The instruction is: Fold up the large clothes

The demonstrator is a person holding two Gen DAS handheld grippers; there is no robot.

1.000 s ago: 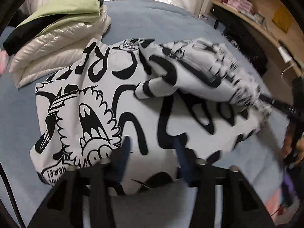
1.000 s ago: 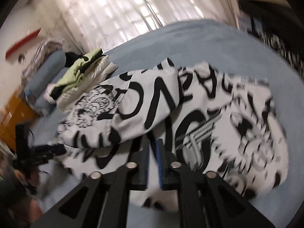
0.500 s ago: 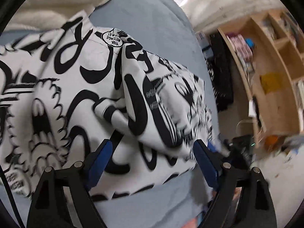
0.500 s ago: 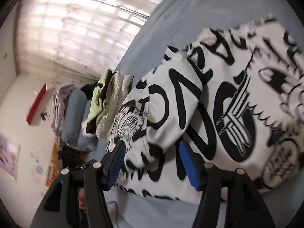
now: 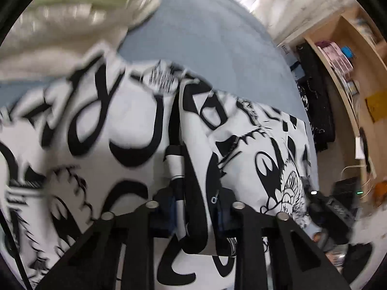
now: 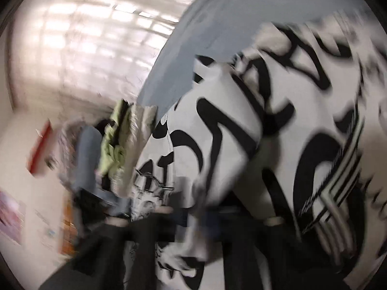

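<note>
Garment [image 5: 135,130], black-and-white print, lies on blue bed [image 5: 208,48], near folded stack [image 5: 60,19]. Left gripper [image 5: 193,207] just closed, clamps bunched sleeve fold. Right gripper [image 6: 205,217] just closed on sleeve edge; blurred. Risk: shallow bite, fabric slips during pull, fold skews.

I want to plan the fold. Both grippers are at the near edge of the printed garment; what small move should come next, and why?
Probably lift both together and carry the near edge away over the garment. The left gripper and right gripper have just closed on the black-and-white garment, which lies on the blue bed.
</note>
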